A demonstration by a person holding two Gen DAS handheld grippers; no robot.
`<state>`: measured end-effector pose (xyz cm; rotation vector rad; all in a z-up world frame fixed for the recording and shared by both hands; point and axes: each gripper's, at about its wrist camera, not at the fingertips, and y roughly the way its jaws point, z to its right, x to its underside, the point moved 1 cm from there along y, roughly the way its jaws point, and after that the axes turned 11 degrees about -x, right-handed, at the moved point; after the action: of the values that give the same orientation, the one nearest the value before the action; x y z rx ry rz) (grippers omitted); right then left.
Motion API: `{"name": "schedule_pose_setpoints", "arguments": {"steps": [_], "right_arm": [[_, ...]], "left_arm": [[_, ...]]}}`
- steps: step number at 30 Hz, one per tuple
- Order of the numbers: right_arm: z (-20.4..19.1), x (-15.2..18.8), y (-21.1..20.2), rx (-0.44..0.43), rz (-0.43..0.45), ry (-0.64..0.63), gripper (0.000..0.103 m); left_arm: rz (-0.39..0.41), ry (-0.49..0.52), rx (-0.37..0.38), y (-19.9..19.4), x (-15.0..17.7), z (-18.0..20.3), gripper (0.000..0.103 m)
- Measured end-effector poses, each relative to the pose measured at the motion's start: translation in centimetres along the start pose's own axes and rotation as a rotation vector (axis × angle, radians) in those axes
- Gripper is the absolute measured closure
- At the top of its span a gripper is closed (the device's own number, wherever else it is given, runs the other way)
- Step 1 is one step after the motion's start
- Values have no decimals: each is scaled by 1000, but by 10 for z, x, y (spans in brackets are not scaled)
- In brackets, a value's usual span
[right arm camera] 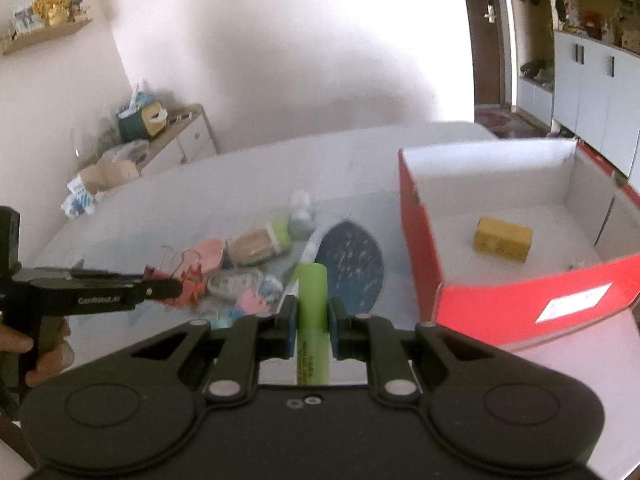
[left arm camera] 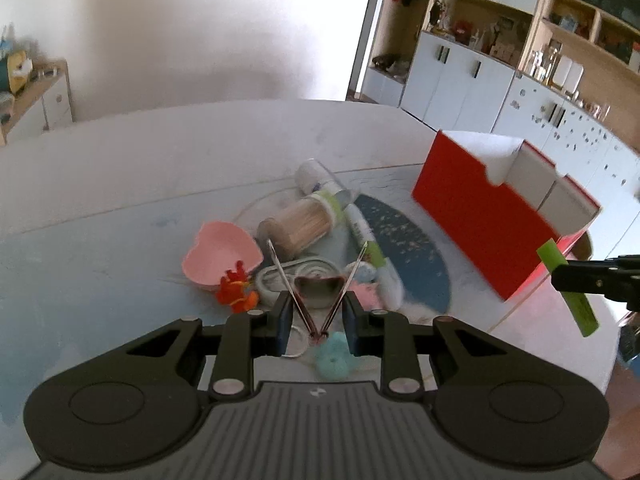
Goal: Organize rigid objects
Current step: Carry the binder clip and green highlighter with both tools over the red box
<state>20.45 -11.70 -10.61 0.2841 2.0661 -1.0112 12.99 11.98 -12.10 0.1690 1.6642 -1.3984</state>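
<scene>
I held a binder clip [left arm camera: 318, 294] in my left claw [left arm camera: 318, 312], a green marker [right arm camera: 313, 304] in my right claw [right arm camera: 313, 320], both apparently bound for the red box [right arm camera: 500, 312] to its right.

Red box [right arm camera: 424, 240] open-topped (clutter [right arm camera: 240, 264] left).

I read the red box [right arm camera: 520, 300] as matt cardboard, white inside. Just left of it, the toothpick jar [left arm camera: 298, 226] looks like clear plastic over pale wood sticks. Nearer me, the V-shaped clip [left arm camera: 318, 292] is shiny wire metal. My grippers' housings are matt black plastic.
</scene>
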Motion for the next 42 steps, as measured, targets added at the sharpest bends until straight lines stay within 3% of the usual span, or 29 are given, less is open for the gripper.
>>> {"name": "schedule_pose_setpoints", "arguments": {"steps": [9, 21, 34, 42], "right_arm": [[28, -32, -23, 22, 75, -5, 88], [105, -64, -38, 90, 93, 15, 88], [196, -83, -36, 121, 32, 21, 88], [225, -84, -20, 94, -50, -19, 88]], "left_arm": [[42, -3, 44, -25, -31, 27, 77], [88, 58, 79, -21, -67, 101, 77], [61, 111, 118, 14, -95, 197, 77], [27, 132, 109, 41, -104, 248, 77]]}}
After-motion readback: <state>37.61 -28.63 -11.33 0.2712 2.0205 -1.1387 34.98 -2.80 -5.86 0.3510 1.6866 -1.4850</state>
